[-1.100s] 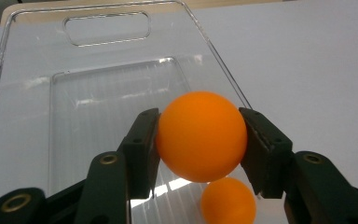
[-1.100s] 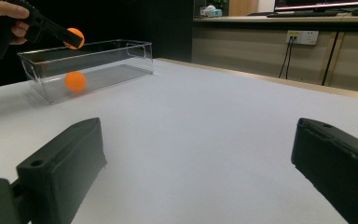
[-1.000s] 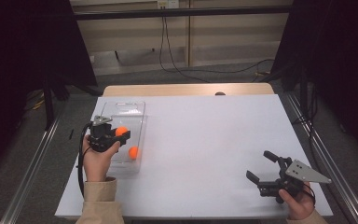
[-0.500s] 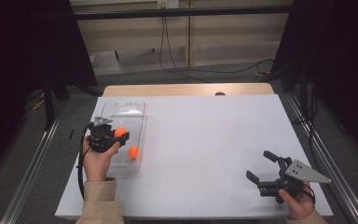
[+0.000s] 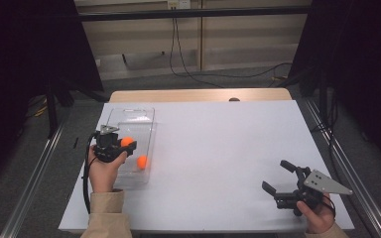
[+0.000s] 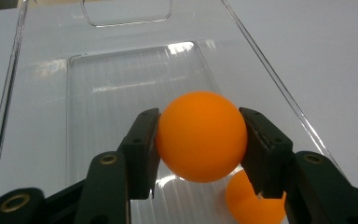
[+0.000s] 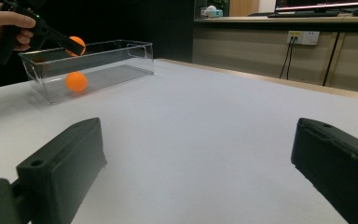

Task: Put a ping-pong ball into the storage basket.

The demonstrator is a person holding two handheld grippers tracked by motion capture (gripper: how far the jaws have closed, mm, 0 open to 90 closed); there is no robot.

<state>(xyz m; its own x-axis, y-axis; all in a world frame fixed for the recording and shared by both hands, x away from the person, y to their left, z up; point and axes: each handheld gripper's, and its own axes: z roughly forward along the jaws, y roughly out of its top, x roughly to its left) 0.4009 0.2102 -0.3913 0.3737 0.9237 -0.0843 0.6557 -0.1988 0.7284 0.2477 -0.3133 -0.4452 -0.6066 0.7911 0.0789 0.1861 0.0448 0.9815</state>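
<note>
Unmoved, left gripper (image 6: pixel 200 144) grips orange ball (image 6: pixel 201 135) over tray (image 6: pixel 42 93).

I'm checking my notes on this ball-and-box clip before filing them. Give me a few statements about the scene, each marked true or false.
1. The left gripper is clamped on an orange ball. True.
2. The held ball rests on the table. False: it is held above the clear plastic box.
3. A second orange ball lies inside the box. True.
4. The right gripper holds a ball too. False: its jaws stand open with nothing between them, over the white table.
</note>
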